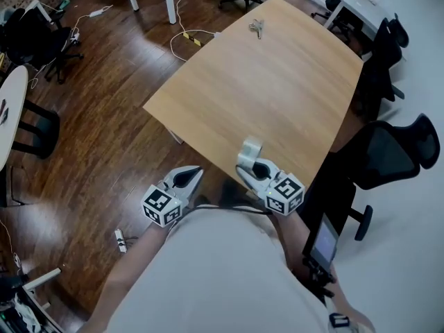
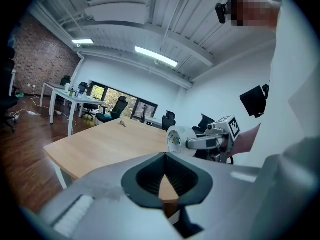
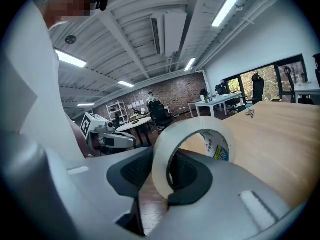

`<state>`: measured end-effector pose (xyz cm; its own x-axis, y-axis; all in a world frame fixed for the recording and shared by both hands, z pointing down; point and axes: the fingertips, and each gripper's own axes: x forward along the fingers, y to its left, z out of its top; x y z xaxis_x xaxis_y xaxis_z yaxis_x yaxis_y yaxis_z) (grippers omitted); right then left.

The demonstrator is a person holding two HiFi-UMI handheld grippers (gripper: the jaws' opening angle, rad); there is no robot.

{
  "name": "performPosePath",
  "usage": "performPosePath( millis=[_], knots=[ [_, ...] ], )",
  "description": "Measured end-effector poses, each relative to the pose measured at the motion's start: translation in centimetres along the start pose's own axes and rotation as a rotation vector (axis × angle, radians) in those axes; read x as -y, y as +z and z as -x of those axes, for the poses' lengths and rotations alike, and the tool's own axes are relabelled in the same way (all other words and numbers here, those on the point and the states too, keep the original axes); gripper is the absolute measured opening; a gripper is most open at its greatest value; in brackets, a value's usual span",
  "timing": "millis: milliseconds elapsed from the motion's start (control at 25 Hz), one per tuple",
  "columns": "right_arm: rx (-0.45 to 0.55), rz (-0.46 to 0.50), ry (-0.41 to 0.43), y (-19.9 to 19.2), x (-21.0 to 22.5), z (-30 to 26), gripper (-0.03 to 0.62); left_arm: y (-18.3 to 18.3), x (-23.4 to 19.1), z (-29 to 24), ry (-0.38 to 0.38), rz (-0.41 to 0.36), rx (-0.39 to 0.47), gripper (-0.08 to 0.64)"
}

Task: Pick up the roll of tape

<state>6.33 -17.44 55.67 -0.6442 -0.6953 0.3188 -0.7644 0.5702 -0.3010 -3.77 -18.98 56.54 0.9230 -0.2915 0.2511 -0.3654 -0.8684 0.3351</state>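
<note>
Tape: roll of tape pinched on edge by the right gripper, hanging clear of the table by its near edge | left gripper: jaws together, empty, beside the table | Progress: pickup looks complete, only a steady hold is needed.

Your roll of tape is a pale, off-white ring with a printed label inside its core. It stands on edge, clamped in your right gripper's jaws above the counter's near edge.
</note>
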Motion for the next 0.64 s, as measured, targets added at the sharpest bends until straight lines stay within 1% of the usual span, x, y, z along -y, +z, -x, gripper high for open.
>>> performPosePath(
  millis=[320,640],
  knots=[
    [0.031,-0.003,-0.014,0.2,-0.6,1.2,0.101,-0.4,1.2,-0.7,-0.029,-0.008,-0.003,0.005],
    [0.050,-0.003,-0.025,0.8,-0.8,1.7,0.101,0.1,1.6,-0.9,-0.047,-0.019,-0.006,0.005]
  ],
)
